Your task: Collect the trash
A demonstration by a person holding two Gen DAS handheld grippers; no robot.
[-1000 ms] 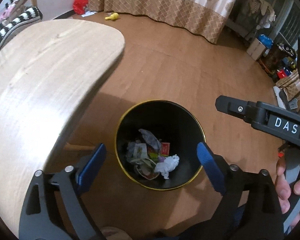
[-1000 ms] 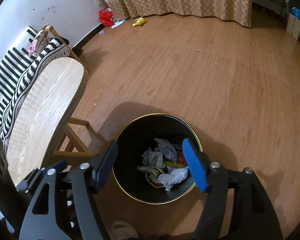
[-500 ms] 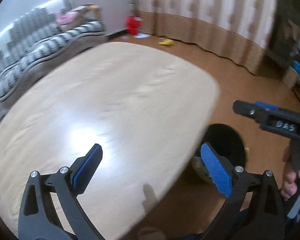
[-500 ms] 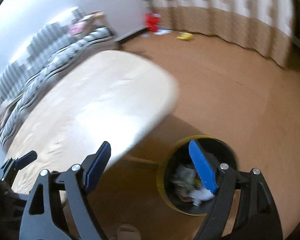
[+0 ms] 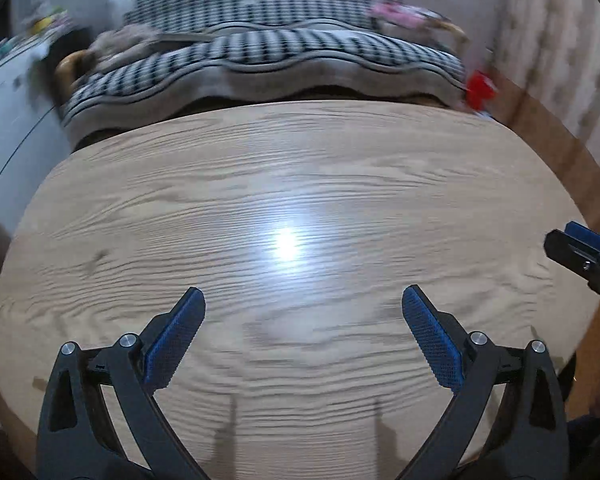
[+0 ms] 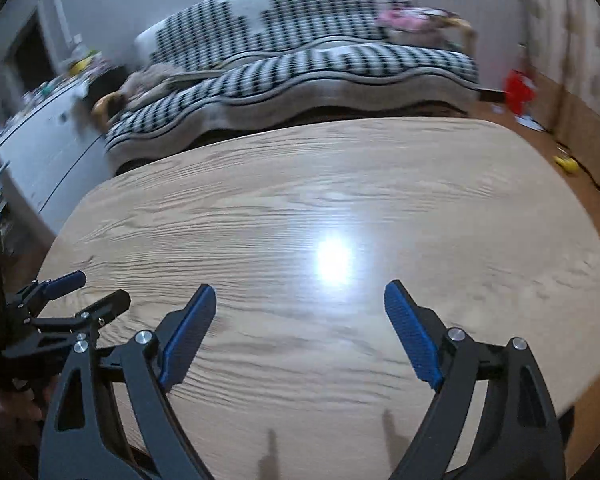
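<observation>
Both tongs, left (image 5: 303,330) and right (image 6: 300,326), gape empty over the bare table (image 5: 300,184); no trash visible, so scan elsewhere.

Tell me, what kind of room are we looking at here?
Most likely a home living room: a black-and-white patterned sofa behind a wooden oval table, patterned curtains reaching the wooden floor.

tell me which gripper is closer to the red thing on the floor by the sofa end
Right. The red thing lies far right; the right gripper sits on that side, the left gripper farther left.
</observation>
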